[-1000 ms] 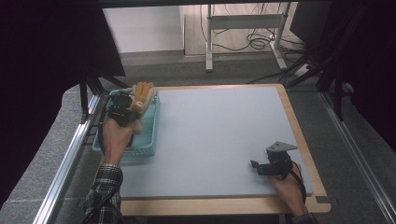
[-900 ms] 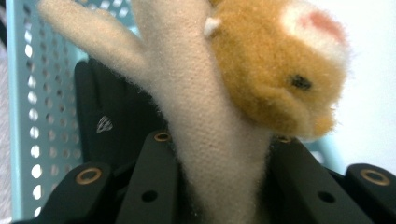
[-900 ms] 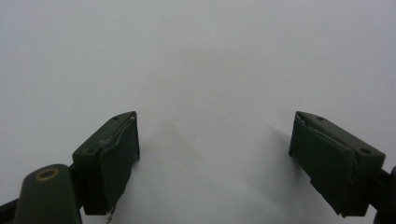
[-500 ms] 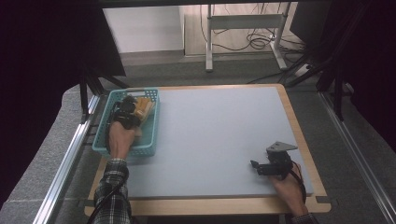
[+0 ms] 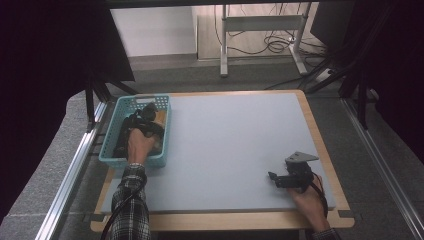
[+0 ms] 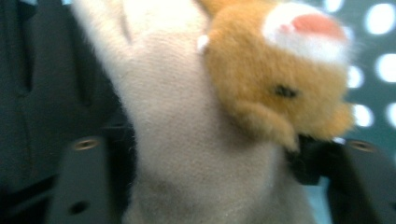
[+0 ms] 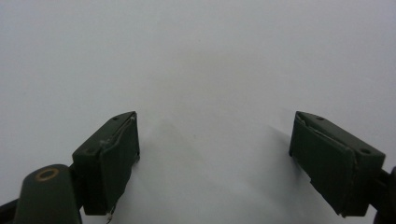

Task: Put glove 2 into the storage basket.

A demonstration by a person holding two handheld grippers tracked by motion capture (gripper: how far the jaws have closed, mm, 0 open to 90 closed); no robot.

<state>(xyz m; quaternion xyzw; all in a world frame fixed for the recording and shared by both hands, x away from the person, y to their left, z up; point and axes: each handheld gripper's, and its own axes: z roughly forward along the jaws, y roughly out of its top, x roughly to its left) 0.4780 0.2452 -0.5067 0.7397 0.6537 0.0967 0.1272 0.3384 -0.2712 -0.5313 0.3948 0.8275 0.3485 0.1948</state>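
Observation:
A plush toy (image 6: 196,116) with a cream body and an orange-and-white head lies in the teal plastic basket (image 5: 111,131) at the table's left edge; a tan part of the toy (image 5: 159,120) peeks out beside the hand. My left gripper (image 5: 146,114) reaches down into the basket. Its jaws have just been opening and now stand apart, one on each side of the toy's body (image 6: 219,186), without pressing on it. My right gripper (image 5: 272,177) rests near the front right of the grey mat, its jaws wide open over bare mat (image 7: 215,158).
The grey mat (image 5: 235,145) covers a wooden table with a raised rim. Metal rails run along both sides. A desk frame (image 5: 260,30) and cables stand on the floor behind. Dark curtains hang left and right.
The left hand has come down from above the basket's far end into the basket, bringing the plush toy with it. The right hand has stayed still.

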